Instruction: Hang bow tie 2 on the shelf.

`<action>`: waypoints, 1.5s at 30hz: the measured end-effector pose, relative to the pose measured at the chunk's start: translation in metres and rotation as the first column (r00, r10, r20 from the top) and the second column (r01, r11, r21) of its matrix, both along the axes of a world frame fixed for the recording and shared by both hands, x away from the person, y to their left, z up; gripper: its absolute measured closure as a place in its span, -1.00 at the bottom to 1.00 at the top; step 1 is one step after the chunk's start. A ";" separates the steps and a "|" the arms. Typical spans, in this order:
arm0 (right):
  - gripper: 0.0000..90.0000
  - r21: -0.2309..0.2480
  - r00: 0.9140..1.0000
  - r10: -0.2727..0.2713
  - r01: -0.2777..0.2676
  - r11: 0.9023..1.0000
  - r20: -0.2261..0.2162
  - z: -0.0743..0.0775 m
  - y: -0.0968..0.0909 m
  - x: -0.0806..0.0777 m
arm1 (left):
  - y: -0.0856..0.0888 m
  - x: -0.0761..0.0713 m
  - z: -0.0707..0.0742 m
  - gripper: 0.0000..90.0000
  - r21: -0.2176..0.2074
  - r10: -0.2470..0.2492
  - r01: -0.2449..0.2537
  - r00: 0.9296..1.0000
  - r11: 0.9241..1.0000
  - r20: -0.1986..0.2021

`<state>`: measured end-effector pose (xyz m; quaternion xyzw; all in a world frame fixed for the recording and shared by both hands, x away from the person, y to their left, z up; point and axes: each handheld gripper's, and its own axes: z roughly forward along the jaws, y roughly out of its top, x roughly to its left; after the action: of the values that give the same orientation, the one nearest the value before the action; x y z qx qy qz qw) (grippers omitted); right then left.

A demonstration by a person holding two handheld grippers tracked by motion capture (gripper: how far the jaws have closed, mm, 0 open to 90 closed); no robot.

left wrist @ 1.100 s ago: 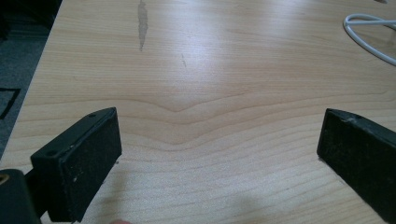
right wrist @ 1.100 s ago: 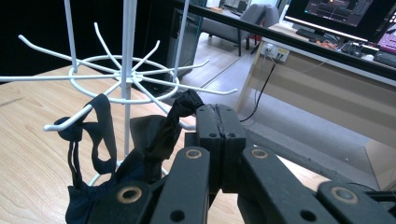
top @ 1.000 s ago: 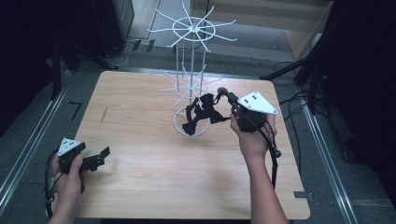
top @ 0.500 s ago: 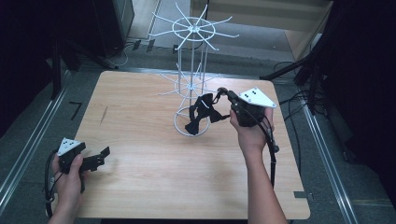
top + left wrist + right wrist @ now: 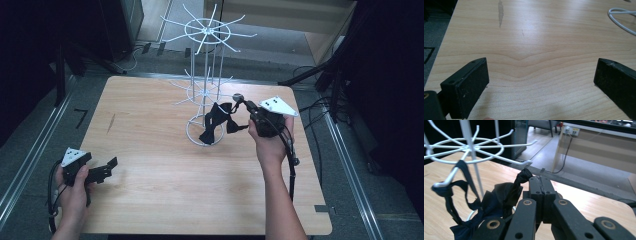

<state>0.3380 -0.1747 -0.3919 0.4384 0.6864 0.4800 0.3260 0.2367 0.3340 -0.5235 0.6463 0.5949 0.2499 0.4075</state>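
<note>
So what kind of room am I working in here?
Probably a lab or recording workspace, not a shop: a bare wooden table set between metal floor rails, loose cables on the grey floor, and a white wire display stand.

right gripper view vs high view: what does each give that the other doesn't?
Right gripper view: the bow tie strap looped over a hook tip of the wire rack; right gripper fingers pressed together, fabric bunched at their tip.
High view: left gripper open, low near the table front-left corner; the rack's top ring.
Both: rack, bow tie, right gripper.
</note>
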 end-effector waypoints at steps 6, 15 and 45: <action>1.00 0.010 0.999 -0.042 0.042 0.999 -0.008 0.006 -0.005 0.002 | 0.000 0.000 0.000 -1.00 0.002 0.000 0.000 1.000 1.000 0.001; 1.00 0.006 0.997 -0.074 0.075 0.997 -0.028 0.007 -0.001 0.010 | 0.000 0.000 0.000 -1.00 -0.004 0.002 -0.002 1.000 1.000 -0.001; 1.00 0.042 0.999 -0.051 0.051 0.998 0.013 0.028 0.023 0.006 | 0.000 0.000 0.000 -1.00 0.000 -0.001 0.001 1.000 1.000 -0.001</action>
<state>0.3443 -0.1518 -0.3639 0.4591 0.6626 0.4887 0.3338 0.2369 0.3342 -0.5235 0.6468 0.5947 0.2494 0.4071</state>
